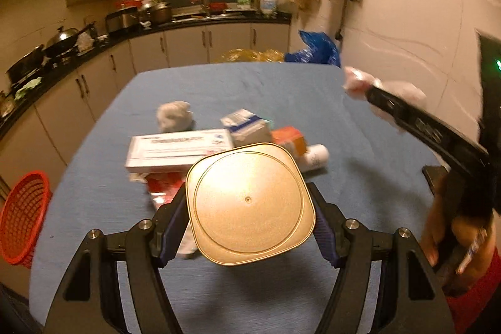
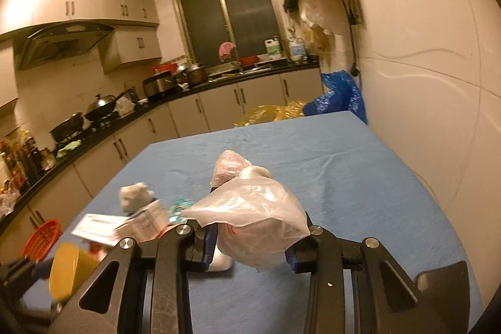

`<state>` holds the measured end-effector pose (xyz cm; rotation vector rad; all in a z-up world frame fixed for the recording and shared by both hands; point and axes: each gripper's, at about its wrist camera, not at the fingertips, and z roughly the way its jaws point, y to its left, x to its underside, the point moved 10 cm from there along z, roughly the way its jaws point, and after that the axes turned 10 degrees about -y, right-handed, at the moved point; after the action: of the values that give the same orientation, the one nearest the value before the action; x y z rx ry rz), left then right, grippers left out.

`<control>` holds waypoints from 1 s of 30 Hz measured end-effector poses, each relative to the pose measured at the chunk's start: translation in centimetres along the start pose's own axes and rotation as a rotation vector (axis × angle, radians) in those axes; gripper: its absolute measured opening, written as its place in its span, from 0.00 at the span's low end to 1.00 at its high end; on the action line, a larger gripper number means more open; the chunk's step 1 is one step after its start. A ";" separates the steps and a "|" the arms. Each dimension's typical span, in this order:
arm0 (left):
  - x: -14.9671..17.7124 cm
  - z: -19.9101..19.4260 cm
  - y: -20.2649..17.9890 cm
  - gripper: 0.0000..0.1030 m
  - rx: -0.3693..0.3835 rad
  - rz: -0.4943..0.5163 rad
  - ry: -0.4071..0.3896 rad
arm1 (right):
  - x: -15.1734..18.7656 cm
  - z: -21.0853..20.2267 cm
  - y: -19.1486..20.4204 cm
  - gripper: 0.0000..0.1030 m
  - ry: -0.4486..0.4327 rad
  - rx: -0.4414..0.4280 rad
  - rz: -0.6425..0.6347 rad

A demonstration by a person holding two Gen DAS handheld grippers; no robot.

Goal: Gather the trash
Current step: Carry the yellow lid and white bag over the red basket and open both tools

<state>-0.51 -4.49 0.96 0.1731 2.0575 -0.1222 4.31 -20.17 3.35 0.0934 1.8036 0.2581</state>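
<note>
While left hand-held gripper clamps gold tin, right hand-held gripper pinches plastic bag

The gold container has a smooth, glossy metallic-looking base. The plastic bag is thin, translucent and crinkled. Matt blue cloth covers the desk. The boxes look like printed cardboard.

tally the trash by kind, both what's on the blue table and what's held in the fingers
Boxes: 3 (long white box, small white and blue box, orange box)
Crumpled paper wad: 1
White bottle: 1
Red packet: 1
Gold tin, in the left gripper: 1
Plastic bag, in the right gripper: 1
Total: 8
</note>
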 end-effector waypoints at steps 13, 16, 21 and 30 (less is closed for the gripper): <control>-0.5 -3.4 9.2 0.67 -0.115 -0.105 -0.037 | 1.5 -2.5 11.0 0.36 0.055 -0.253 -0.052; -0.6 -4.4 12.2 0.67 -0.154 -0.141 -0.047 | 2.4 -2.4 14.3 0.36 0.086 -0.325 -0.065; -0.4 -6.0 17.1 0.67 -0.219 -0.190 -0.067 | 4.4 -2.2 19.9 0.36 0.153 -0.438 -0.089; 1.5 -9.4 26.7 0.67 -0.377 -0.264 -0.077 | 5.9 -0.9 27.4 0.36 0.204 -0.552 -0.136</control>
<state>-4.67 23.45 3.71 -0.3319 1.9782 0.0966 -0.07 7.55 4.14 -0.4585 1.8675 0.6758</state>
